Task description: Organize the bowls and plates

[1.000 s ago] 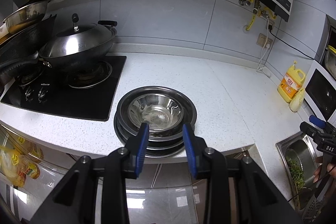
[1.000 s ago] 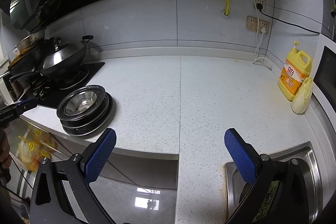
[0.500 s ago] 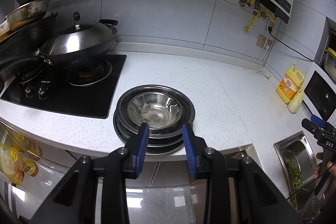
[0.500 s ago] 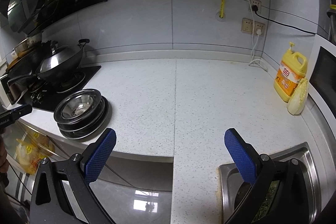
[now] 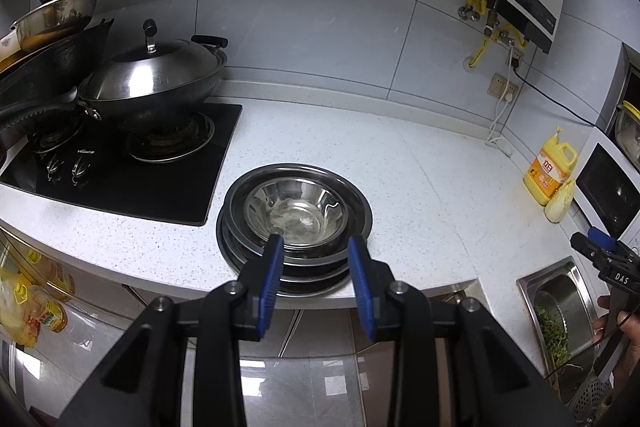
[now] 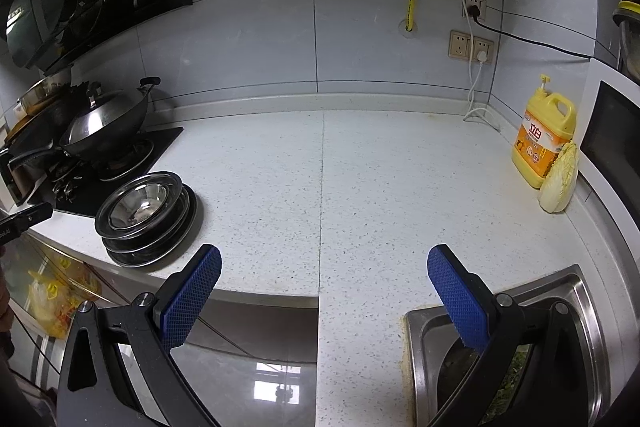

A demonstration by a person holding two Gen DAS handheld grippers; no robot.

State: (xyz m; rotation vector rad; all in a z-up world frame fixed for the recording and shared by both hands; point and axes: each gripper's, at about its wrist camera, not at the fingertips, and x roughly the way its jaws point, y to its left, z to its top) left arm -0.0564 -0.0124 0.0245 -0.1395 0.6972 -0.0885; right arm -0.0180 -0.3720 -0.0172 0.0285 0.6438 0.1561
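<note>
A stack of steel plates with a steel bowl (image 5: 296, 213) nested on top sits on the white counter near its front edge, beside the stove. It also shows in the right wrist view (image 6: 146, 217) at the left. My left gripper (image 5: 316, 253) is open and empty, its blue pads just in front of the stack's near rim, apart from it. My right gripper (image 6: 324, 267) is wide open and empty, off the counter's front edge, well right of the stack.
A lidded wok (image 5: 152, 83) stands on the black gas stove (image 5: 120, 163) at left. A yellow detergent jug (image 6: 544, 143) and a cabbage (image 6: 560, 183) stand at right by a microwave. A steel sink (image 6: 520, 347) with greens lies at front right.
Both grippers have drawn back and risen slightly from the counter. The stack of plates and bowl has not moved. Both grippers stay open.
</note>
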